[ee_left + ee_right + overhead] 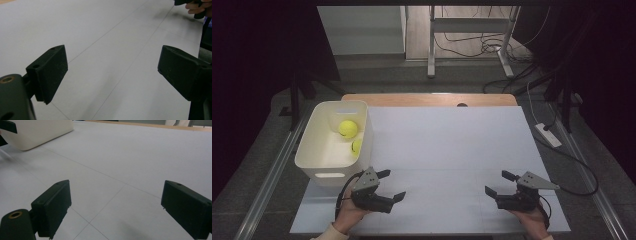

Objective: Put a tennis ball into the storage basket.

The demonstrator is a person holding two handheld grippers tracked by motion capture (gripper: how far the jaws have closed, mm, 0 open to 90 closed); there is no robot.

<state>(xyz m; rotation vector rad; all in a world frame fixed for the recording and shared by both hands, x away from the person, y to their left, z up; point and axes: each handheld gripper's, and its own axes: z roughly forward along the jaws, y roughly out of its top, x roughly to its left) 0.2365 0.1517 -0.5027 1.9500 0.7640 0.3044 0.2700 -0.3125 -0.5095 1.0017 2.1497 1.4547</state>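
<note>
A white bin (314,165) stands at the table's left, and two yellow tennis balls lie in it: one (347,128) toward the far side, the other (356,146) against the right wall. My left gripper (391,185) hovers just right of the bin's near corner, open and holding nothing. My right gripper (499,183) is at the near right, also open and holding nothing. In the left gripper view the jaws stand wide apart over bare white surface (105,50). In the right gripper view the jaws are wide too, with the bin (37,132) at the upper left.
The white table sheet (452,145) spreads between the grippers. A wooden edge (427,99) runs along the far side. A power strip (548,135) and cables lie on the floor at the right. Desk legs (431,45) stand beyond the table.
</note>
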